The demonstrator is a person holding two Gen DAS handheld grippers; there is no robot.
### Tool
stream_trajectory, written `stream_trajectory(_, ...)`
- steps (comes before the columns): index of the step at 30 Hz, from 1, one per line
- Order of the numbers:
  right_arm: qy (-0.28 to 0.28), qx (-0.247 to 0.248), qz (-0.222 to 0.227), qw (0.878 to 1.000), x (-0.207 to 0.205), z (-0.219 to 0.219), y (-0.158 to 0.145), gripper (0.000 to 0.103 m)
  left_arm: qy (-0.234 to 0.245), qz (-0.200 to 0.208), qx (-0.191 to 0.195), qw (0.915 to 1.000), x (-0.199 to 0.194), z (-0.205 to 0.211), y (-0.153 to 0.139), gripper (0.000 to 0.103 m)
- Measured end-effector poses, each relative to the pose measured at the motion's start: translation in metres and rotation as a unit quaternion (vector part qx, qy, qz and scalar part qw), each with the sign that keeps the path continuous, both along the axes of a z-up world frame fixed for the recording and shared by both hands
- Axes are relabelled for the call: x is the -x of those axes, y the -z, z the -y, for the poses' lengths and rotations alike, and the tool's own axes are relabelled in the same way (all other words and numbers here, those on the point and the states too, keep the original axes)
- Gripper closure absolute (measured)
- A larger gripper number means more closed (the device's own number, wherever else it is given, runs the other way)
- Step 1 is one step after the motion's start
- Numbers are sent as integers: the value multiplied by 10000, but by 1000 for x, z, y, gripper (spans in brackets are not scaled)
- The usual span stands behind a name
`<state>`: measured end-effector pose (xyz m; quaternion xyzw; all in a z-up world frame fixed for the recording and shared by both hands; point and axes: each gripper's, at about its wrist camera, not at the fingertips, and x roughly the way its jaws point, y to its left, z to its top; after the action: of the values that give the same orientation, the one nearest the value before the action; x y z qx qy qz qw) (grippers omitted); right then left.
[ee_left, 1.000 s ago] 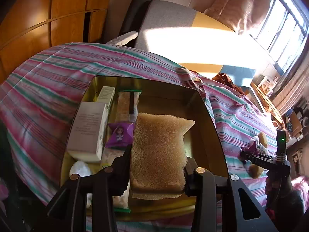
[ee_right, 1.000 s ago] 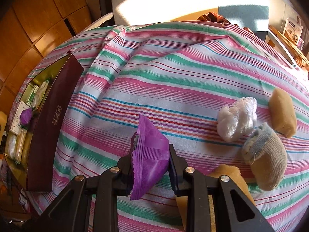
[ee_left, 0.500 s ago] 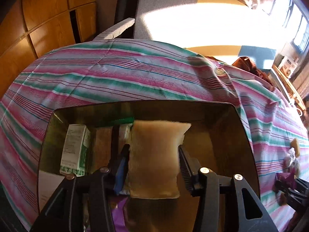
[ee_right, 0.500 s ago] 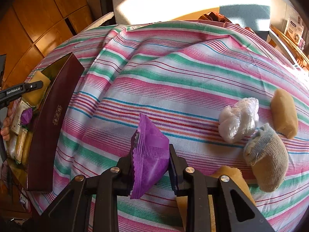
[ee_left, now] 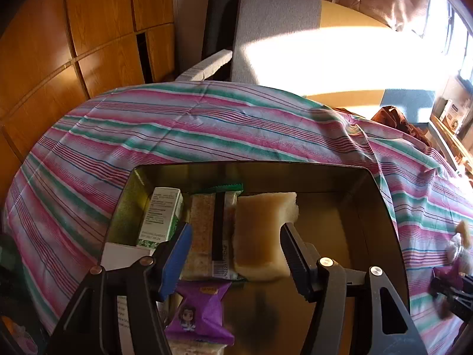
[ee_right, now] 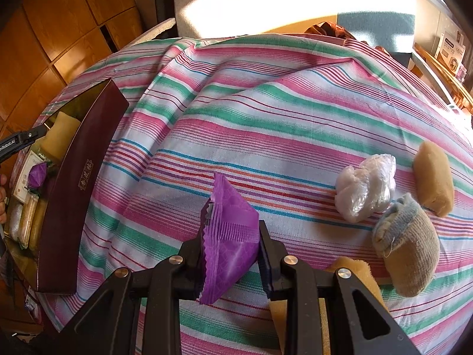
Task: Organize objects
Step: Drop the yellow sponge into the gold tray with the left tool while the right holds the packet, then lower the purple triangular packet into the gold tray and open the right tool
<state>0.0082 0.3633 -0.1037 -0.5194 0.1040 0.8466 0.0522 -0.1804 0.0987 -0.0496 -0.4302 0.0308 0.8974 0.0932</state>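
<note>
My left gripper (ee_left: 235, 228) hangs over the open gold-lined box (ee_left: 354, 207), and its jaws are opening. The tan sponge (ee_left: 260, 230) lies on the box floor between them, with the blue left pad clear of it. To its left lie wrapped cracker packs (ee_left: 204, 230), a green-white carton (ee_left: 161, 216) and a purple packet (ee_left: 201, 313). In the right wrist view my right gripper (ee_right: 232, 227) is shut on another purple snack packet (ee_right: 227, 236), just above the striped cloth. The box's maroon side (ee_right: 77, 183) is at far left.
On the striped cloth to the right lie a crumpled clear plastic bag (ee_right: 366, 186), a rolled sock (ee_right: 405, 242), a tan sponge (ee_right: 433, 186) and another sponge (ee_right: 351, 269) under my right finger. A grey-yellow chair (ee_left: 280, 29) and wooden cabinets (ee_left: 88, 44) stand behind.
My left gripper moved further over the box and sank into it. Its jaws spread and let go of the sponge, which now rests beside the cracker packs. The right gripper kept still.
</note>
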Motion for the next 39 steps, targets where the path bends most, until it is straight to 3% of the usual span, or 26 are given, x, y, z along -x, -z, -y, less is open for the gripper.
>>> stream_trajectory(6, 9, -70, -4, 10000, 0, 1, 0, 75, 86, -274, 64, 9996, -29, 5, -21, 38)
stream_trajectory(10, 36, -66, -3, 10000, 0, 0, 0, 75, 244, -150, -147, 9995, -44, 8, -25, 39)
stream_trajectory(13, 27, -79, 4, 10000, 1, 1, 0, 75, 448, 24, -154, 9989, -49, 2, -16, 49)
stream_trajectory(16, 27, -78, 4, 10000, 0, 1, 0, 75, 488, 226, -104, 9985, -42, -8, -1, 55)
stream_trajectory(24, 36, -85, -11, 10000, 0, 1, 0, 75, 180, 303, 235, 9991, -5, -21, 21, 55)
stream_trajectory(33, 131, -98, -344, 9993, -1, 12, -26, 75, 256, -233, -235, 9991, -56, 6, -22, 46)
stream_trajectory(39, -115, 109, -710, 9974, 10, 56, -59, 75, 228, -438, -380, 9981, -97, 30, -36, 44)
